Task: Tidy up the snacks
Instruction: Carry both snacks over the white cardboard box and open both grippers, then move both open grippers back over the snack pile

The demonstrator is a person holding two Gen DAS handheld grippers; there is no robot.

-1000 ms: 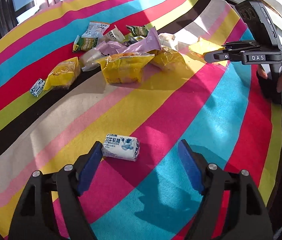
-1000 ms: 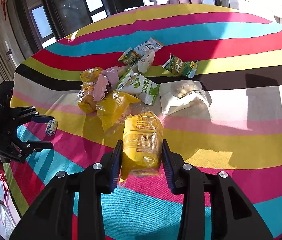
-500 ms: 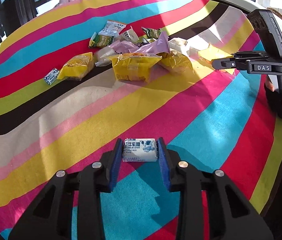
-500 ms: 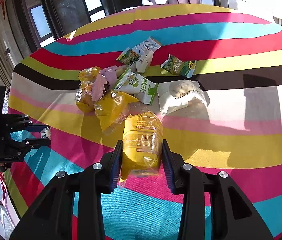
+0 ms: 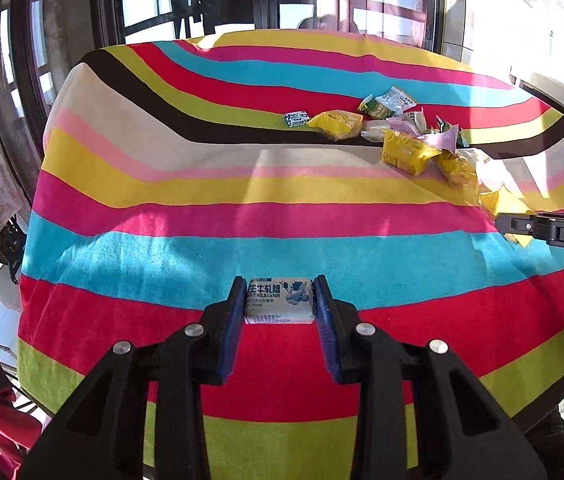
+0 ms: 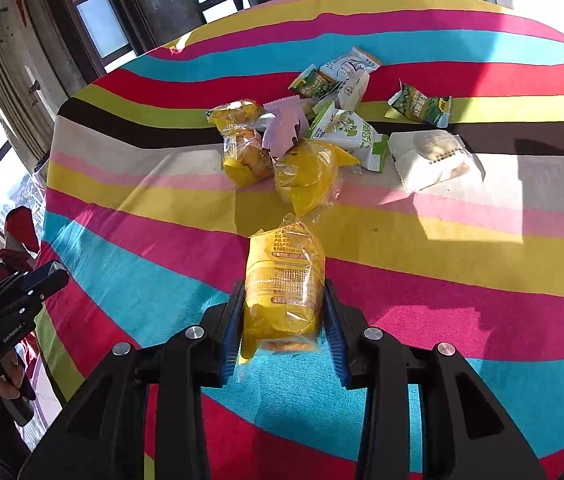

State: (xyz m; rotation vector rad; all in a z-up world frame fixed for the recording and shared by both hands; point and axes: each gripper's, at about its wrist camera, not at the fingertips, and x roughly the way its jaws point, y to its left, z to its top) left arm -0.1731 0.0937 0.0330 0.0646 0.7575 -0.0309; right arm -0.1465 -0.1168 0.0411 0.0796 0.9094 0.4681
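Resting between the blue pads of the left gripper (image 5: 280, 300), a small white milk candy packet (image 5: 279, 300) is pinched from both sides above the striped cloth (image 5: 162, 208). The jaws have just closed on it. The right gripper (image 6: 284, 312) clamps a yellow cake packet (image 6: 284, 280), upright. Beyond it the snack pile (image 6: 322, 140) lies loose on the cloth.
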